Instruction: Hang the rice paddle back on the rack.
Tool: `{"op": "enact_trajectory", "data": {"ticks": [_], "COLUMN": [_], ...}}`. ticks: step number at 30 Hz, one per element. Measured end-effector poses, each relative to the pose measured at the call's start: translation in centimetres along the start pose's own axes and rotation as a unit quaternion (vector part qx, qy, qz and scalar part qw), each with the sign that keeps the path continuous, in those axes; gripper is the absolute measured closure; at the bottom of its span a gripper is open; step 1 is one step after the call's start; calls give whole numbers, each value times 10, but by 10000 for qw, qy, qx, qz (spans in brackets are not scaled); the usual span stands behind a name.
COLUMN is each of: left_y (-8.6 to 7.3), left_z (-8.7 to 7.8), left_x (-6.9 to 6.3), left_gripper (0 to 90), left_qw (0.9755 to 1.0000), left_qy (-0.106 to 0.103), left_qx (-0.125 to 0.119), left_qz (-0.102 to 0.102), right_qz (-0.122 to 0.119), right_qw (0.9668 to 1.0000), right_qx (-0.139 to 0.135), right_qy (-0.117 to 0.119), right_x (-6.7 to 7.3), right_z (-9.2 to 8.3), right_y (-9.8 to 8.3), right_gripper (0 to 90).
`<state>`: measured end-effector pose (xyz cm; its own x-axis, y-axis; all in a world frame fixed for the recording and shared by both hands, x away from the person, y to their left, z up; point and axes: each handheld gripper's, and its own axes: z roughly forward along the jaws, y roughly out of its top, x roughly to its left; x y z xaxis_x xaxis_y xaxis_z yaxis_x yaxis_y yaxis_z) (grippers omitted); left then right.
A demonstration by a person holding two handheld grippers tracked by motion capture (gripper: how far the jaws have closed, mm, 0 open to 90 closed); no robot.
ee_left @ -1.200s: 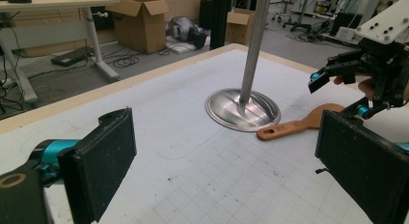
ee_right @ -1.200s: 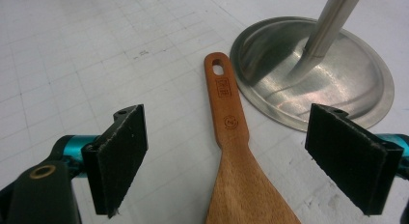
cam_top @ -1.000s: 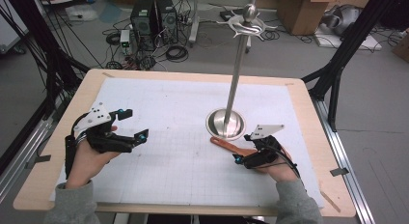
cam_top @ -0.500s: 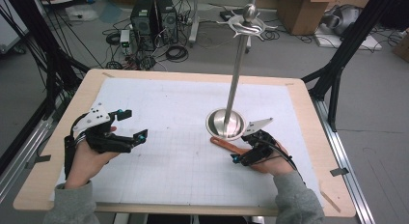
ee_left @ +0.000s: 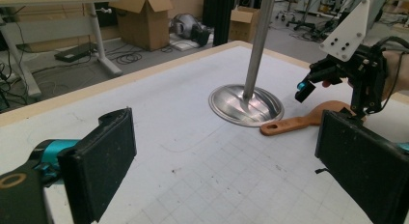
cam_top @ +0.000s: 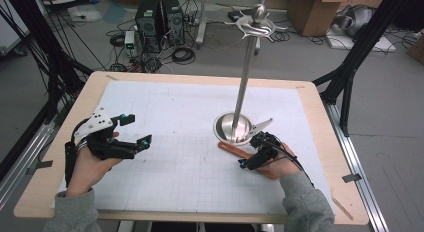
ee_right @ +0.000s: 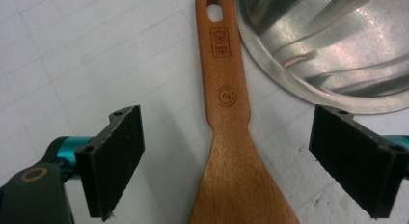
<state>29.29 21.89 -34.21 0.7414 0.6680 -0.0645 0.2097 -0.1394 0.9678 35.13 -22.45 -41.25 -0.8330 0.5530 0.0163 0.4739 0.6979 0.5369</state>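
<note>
While the left gripper (cam_top: 131, 130) sits over the left half of the mat with its jaws spread and empty, the high view has the right gripper (cam_top: 254, 151) down over the wooden spatula (cam_top: 231, 149) that lies flat just in front of the stand (cam_top: 233, 128); a second ago this gripper was further back and to the right, so it has crept forward and leftward onto the spatula, which has not shifted; the approach looks nearly done, with the grasp itself yet to come.

In the left gripper view, its own pads (ee_left: 102, 168) stand wide apart over bare mat; beyond them the spatula (ee_left: 301, 121) lies with its holed handle end just beside the stand's base (ee_left: 246, 104), and the right gripper (ee_left: 328, 81) is poised above the blade end.

In the right gripper view, the pads (ee_right: 118, 154) are spread on either side of the spatula (ee_right: 226, 132), near where the handle widens into the blade, touching nothing; the base rim (ee_right: 294, 91) lies close beside the handle; closing here should pinch the neck, though the right-hand pad may brush that rim.
</note>
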Motion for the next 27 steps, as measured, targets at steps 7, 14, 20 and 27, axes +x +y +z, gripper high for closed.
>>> {"op": "enact_trajectory", "data": {"ticks": [7, 14, 20, 27], "left_y": [-1, -3, -3, -4], "left_z": [-5, -6, -7, -9], "left_x": [1, 1, 1, 1], "left_gripper": [76, 76, 76, 76], "left_qw": [10000, 10000, 9999, 9999], "left_qy": [71, 88, 101, 106], "left_qx": [-22, 8, 2, 9], "left_qz": [-14, -30, -44, -32], "right_qz": [49, -5, -56, -223], "right_qw": [9997, 9986, 9968, 9924], "right_qx": [237, 520, 797, 1209], "right_qy": [56, 27, 0, 73], "right_x": [-3, -5, -4, -5], "right_z": [6, 10, 13, 20], "right_y": [3, 12, 19, 29], "right_gripper": [116, 146, 165, 224]}}
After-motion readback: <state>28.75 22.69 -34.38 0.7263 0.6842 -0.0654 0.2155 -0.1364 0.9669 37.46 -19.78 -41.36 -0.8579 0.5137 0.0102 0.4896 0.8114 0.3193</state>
